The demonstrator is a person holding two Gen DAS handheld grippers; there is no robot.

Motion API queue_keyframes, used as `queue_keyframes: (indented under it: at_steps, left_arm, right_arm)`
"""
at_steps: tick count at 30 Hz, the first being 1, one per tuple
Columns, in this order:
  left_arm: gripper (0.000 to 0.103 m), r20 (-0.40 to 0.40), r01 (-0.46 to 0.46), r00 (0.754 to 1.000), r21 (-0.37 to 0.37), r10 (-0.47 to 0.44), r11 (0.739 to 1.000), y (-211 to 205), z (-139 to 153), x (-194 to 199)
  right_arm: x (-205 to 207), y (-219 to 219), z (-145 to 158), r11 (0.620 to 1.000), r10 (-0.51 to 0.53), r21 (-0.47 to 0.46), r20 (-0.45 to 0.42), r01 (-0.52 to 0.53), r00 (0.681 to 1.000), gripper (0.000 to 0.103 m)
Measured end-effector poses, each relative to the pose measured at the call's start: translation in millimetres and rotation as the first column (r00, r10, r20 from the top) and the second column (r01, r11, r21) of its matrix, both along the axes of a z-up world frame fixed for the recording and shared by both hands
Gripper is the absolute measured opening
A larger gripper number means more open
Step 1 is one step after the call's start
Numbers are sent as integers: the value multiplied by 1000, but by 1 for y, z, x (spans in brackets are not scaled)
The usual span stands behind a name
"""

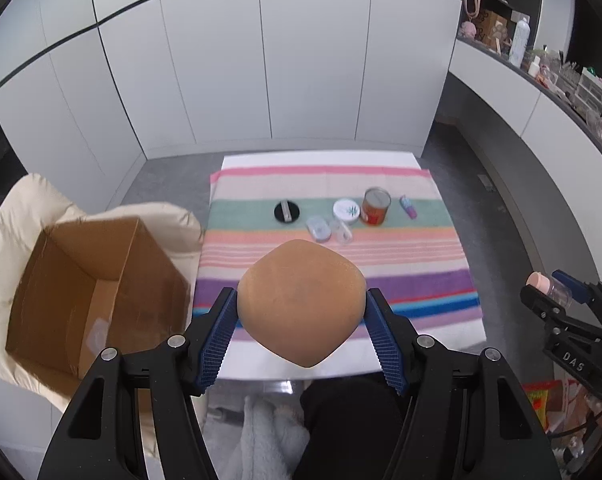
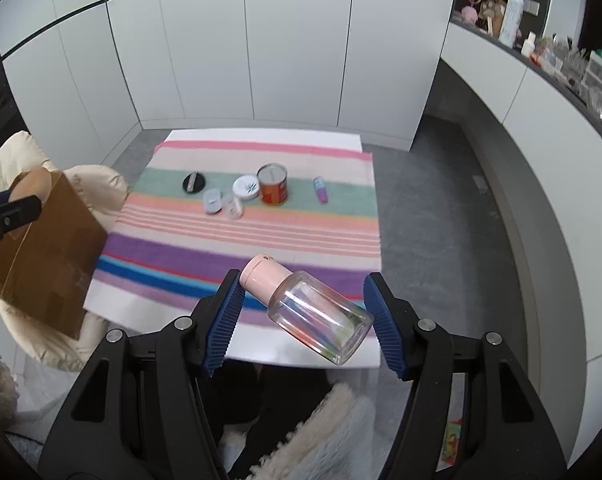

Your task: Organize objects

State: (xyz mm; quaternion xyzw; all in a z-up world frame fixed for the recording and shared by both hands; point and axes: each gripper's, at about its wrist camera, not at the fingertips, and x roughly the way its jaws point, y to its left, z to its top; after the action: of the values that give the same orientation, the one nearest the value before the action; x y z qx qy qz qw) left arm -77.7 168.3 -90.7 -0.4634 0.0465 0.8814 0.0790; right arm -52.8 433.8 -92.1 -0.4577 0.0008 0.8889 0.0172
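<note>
Left tongs (image 1: pixel 302 312) clenched on a tan beauty sponge (image 1: pixel 301 304), pads pressing its two sides; sponge held above the near edge of the tabletop (image 1: pixel 285 368), with the open cardboard box (image 1: pixel 81 292) to the left, resting on a cream cushion (image 1: pixel 17 216); judged destination for carried items, since its mouth faces up and appears bare inside.

Right tongs (image 2: pixel 301 308) grasping a clear bottle with pink cap (image 2: pixel 317 308), lying tilted across the gap, cap toward the left pad, base toward the right; grip looks end-to-end, likely so the smooth glass cannot roll out.

Still on the striped blanket (image 2: pixel 241 240), far row, left to right: black round compact (image 2: pixel 193 182), small clear case (image 2: pixel 212 201), clear cup (image 2: pixel 233 204), white round jar (image 2: pixel 247 189), orange tin can (image 2: pixel 273 185), purple tube (image 2: pixel 321 189); these await sorting.

Obscured: box floor partly in shadow; print on the can and jar too small to read; the person's dark trousers (image 1: pixel 349 420) cut off by the tongs; shelf clutter at far right indistinct.
</note>
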Motion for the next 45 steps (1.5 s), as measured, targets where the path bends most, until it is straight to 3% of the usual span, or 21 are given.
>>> queue_keyframes:
  at_steps: [8,17,25,37,45]
  left_arm:
    - [65,-6,10,1000,-29,-10,1000,-17,-7,19]
    - [65,-47,8,999,-44,-10,999,-21,-3,18]
    - [65,-18,9,1000,-22,-10,1000,-31,-8,19]
    - [65,14,-146,989,-20,147,989,-98,-17,30]
    - [65,58,-288,956,-8,288,958,-162,-29,45]
  right_arm:
    - [26,-6,-15,1000,8,-12,35,-8,999,64]
    - [29,-12,-21,1000,17,-5,51,-17,999,64]
    - [22,-32,-25,998,62,-4,67,-62,996,64]
    - [5,-107,-30,971,238,-10,77,-237,968,64]
    - [2,-173,-29,924,381,-10,79,-381,921,64]
